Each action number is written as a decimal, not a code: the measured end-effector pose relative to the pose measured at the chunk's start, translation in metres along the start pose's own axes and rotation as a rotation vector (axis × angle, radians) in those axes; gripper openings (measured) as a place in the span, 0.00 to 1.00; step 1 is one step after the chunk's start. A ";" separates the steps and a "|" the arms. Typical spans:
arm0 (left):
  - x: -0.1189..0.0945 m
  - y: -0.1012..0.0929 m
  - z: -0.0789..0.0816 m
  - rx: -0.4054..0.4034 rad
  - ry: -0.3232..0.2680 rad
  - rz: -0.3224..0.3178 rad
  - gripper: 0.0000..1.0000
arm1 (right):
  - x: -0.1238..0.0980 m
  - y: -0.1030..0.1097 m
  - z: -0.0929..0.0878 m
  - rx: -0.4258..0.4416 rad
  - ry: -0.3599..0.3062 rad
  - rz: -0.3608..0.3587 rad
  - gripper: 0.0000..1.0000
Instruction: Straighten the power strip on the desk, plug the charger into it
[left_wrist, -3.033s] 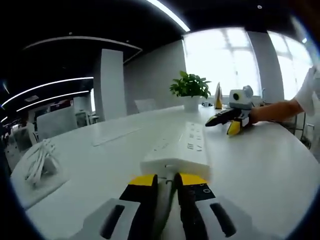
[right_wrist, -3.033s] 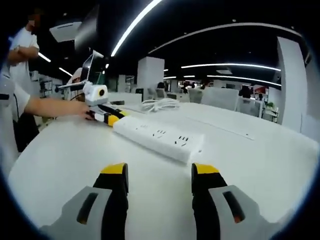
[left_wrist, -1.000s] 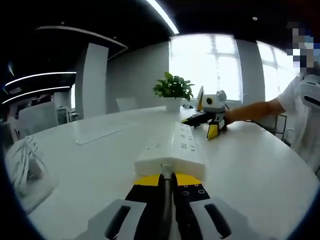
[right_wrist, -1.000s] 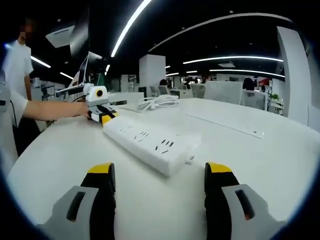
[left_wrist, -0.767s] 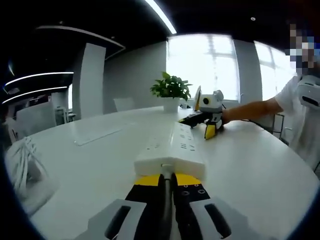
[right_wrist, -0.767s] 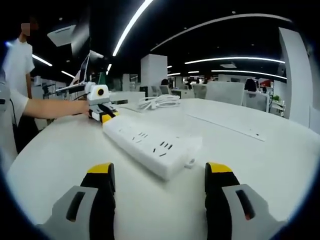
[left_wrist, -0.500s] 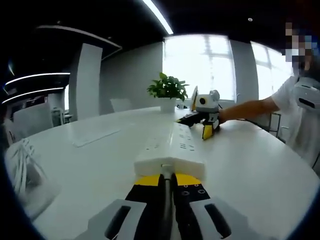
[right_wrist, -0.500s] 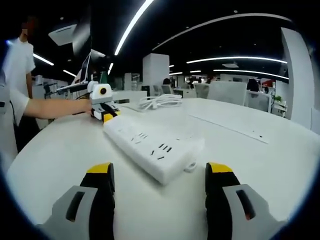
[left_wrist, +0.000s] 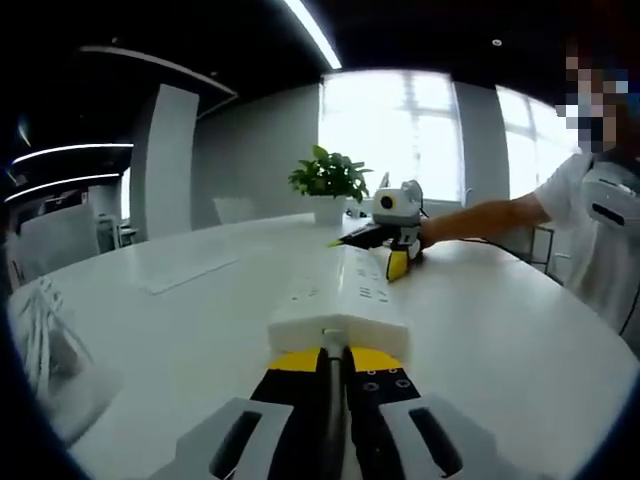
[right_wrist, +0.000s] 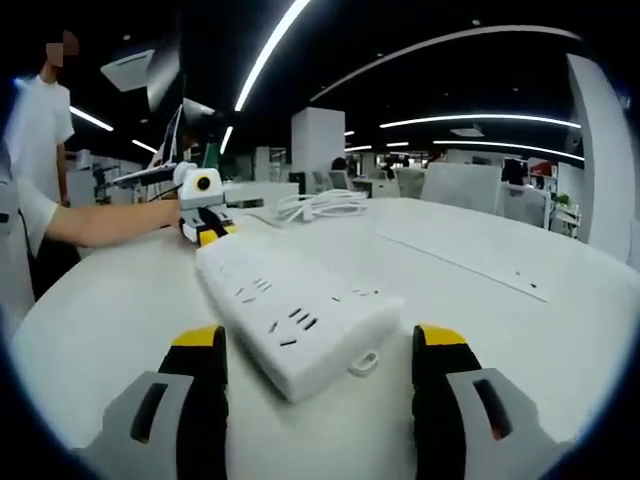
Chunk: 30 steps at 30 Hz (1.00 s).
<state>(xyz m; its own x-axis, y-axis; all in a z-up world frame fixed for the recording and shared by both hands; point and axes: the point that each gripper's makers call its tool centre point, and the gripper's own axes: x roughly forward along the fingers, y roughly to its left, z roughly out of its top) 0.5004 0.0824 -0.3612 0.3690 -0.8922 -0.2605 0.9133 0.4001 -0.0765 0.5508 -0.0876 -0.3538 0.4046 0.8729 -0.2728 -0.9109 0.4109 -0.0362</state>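
Left gripper view: long white plastic power strip (left_wrist: 345, 300) lying flat on the white counter (left_wrist: 500, 340), its cord end pinched by the left gripper (left_wrist: 333, 362).
Its yellow-tipped jaws are pressed together on the strip's dark cord (left_wrist: 331, 400) just behind the near end. At the strip's far end the right gripper (left_wrist: 385, 258) sits spread, its jaws flanking that end without clearly touching it; right gripper view shows the same (right_wrist: 315, 350). A coiled white cable bundle (left_wrist: 45, 335), possibly the charger, rests near the counter's left edge, well apart from the strip. A green potted plant (left_wrist: 327, 182) stands at the counter's far edge.
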 end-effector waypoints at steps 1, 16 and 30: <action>0.000 -0.002 0.000 -0.001 0.000 -0.002 0.10 | 0.000 0.000 0.000 -0.001 -0.001 0.002 0.74; 0.001 -0.006 0.000 -0.016 0.001 -0.015 0.10 | 0.012 0.007 0.002 -0.023 -0.016 0.064 0.74; 0.003 -0.008 0.000 -0.041 0.001 -0.016 0.10 | 0.023 0.012 0.005 -0.037 -0.042 0.133 0.81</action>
<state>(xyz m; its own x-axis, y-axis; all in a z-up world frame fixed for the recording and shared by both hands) 0.4943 0.0770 -0.3616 0.3538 -0.8985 -0.2597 0.9114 0.3936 -0.1200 0.5495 -0.0606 -0.3555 0.2819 0.9296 -0.2375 -0.9589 0.2810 -0.0383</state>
